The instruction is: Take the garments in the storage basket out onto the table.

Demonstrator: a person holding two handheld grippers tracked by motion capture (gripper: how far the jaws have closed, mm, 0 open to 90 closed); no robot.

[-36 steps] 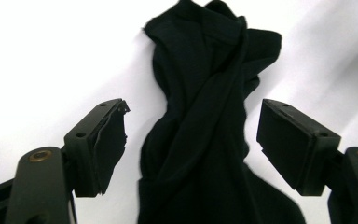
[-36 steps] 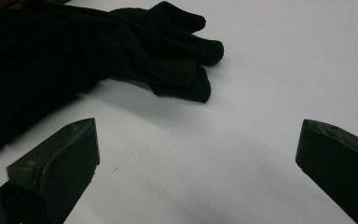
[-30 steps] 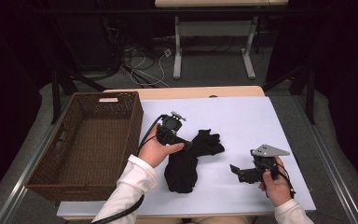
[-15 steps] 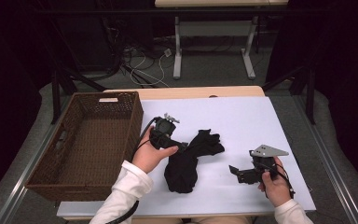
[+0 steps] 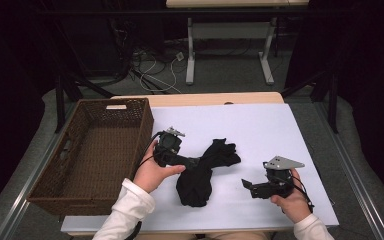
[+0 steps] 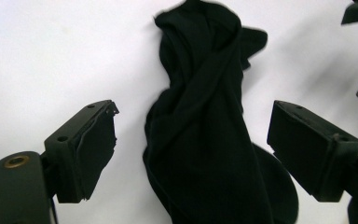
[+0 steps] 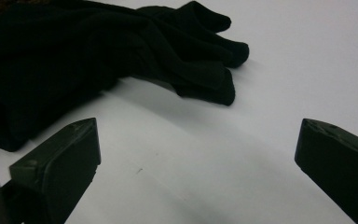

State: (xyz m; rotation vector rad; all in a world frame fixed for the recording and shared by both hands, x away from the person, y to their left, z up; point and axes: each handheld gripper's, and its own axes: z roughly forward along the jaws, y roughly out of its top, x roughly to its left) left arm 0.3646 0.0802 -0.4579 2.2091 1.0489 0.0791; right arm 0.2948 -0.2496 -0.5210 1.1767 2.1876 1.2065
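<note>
White matte tabletop (image 5: 260,125), limp black knit gloves (image 5: 200,172) (twisted) between left claw (image 6: 193,140), jaws apart, just widening.

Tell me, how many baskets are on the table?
1. The brown woven basket sits on the left side of the table, beside the black gloves. Nothing suggests another one is hidden.

Counter (image 5: 260,125): white top, pale wood edge along the far side. Brown woven basket (image 5: 92,155) on its left part, long side running front to back. Black gloves (image 5: 205,167) in a twisted heap near the middle, fingers pointing toward the far right, lying flat on the white top.
</note>
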